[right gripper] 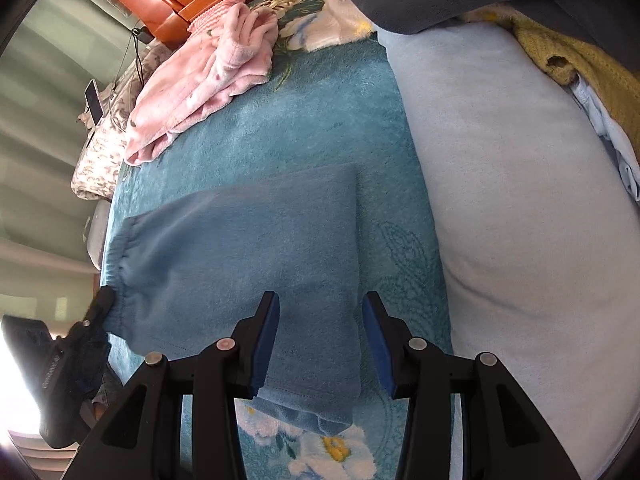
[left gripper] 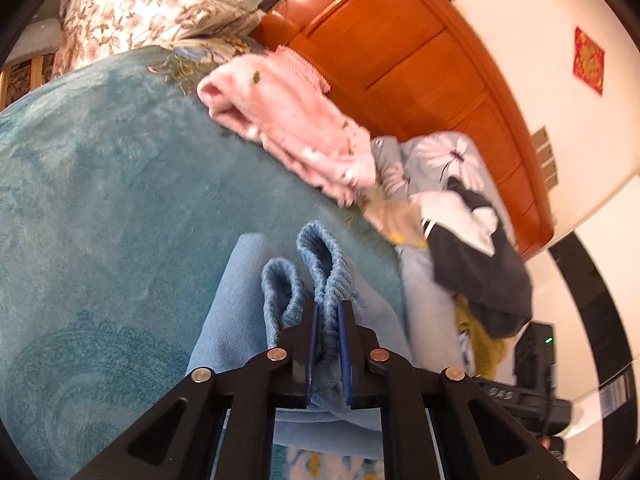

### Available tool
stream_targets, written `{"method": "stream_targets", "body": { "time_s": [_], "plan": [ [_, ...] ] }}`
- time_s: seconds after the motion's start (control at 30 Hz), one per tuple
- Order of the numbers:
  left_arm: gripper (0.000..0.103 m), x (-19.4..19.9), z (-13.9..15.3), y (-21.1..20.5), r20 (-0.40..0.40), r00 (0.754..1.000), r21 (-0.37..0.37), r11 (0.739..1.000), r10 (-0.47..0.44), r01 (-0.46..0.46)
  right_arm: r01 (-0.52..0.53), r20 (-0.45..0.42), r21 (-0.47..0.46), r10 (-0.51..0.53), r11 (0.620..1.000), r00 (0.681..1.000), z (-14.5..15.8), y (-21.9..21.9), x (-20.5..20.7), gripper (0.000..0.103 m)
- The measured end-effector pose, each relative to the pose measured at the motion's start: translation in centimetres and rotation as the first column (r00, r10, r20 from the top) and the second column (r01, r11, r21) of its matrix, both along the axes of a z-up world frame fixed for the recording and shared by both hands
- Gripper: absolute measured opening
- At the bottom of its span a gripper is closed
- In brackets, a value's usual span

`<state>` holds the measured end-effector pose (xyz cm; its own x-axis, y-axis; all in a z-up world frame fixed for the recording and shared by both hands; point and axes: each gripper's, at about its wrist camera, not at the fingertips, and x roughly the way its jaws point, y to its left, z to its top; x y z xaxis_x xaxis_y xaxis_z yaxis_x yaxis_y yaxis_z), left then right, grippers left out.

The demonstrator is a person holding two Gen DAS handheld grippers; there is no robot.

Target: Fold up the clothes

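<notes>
Blue fleece trousers (right gripper: 248, 248) lie folded flat on a teal blanket (right gripper: 304, 120) that covers the bed. My left gripper (left gripper: 331, 312) is shut on their bunched elastic waistband (left gripper: 320, 264), which stands up in loops past the fingertips. In the right wrist view the left gripper (right gripper: 100, 304) shows at the trousers' left end, on the gathered waistband. My right gripper (right gripper: 320, 304) is open over the trousers' near right part, its blue pads on either side of the folded edge. Whether the pads touch the cloth cannot be told.
A pink fleece garment (right gripper: 200, 80) lies crumpled at the far side. To the right sit a pale blue cloth (right gripper: 520, 180), a yellow knit (right gripper: 580, 56) and a dark grey garment (left gripper: 476, 272). A wooden headboard (left gripper: 400, 52), floral pillows (left gripper: 132, 12) and a phone (right gripper: 94, 102) lie beyond.
</notes>
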<state>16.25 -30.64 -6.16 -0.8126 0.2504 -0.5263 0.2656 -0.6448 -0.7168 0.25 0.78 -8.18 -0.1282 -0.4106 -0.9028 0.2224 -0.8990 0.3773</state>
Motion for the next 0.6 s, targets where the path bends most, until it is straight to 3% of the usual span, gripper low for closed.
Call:
{"method": "stream_targets", "body": {
  "time_s": [0.1,0.23,0.4,0.5,0.57,0.6],
  "plan": [
    [0.011,0.5,-1.1,-1.0,0.097,0.994,0.007,0.998,0.060,-0.061,0.009,0.010,-0.010,-0.009,1.000,1.000,-0.3,0.4,0.0,0.044],
    [0.011,0.5,-4.0,-2.1,0.259,0.959,0.034,0.992,0.112,-0.125,0.021,0.024,-0.024,-0.020,1.000,0.999,-0.7,1.0,-0.1,0.044],
    [0.014,0.3,-3.9,-1.6,0.281,0.953,-0.023,0.993,0.117,-0.115,0.014,0.034,-0.020,-0.014,1.000,0.999,-1.4,0.8,-0.1,0.044],
    [0.015,0.5,-3.8,-1.8,0.251,0.961,0.012,0.993,0.114,-0.121,0.017,0.043,-0.025,-0.016,1.000,0.999,-1.8,1.0,-0.1,0.044],
    [0.020,0.8,-3.2,-2.1,0.209,0.970,0.030,0.990,0.128,-0.137,0.018,0.048,-0.029,-0.017,0.999,0.999,-1.9,1.2,-0.2,0.044],
    [0.032,0.9,-3.0,-2.2,0.193,0.972,0.038,0.989,0.134,-0.144,0.020,0.050,-0.034,-0.019,0.999,0.999,-2.0,1.3,-0.2,0.045]
  ]
}}
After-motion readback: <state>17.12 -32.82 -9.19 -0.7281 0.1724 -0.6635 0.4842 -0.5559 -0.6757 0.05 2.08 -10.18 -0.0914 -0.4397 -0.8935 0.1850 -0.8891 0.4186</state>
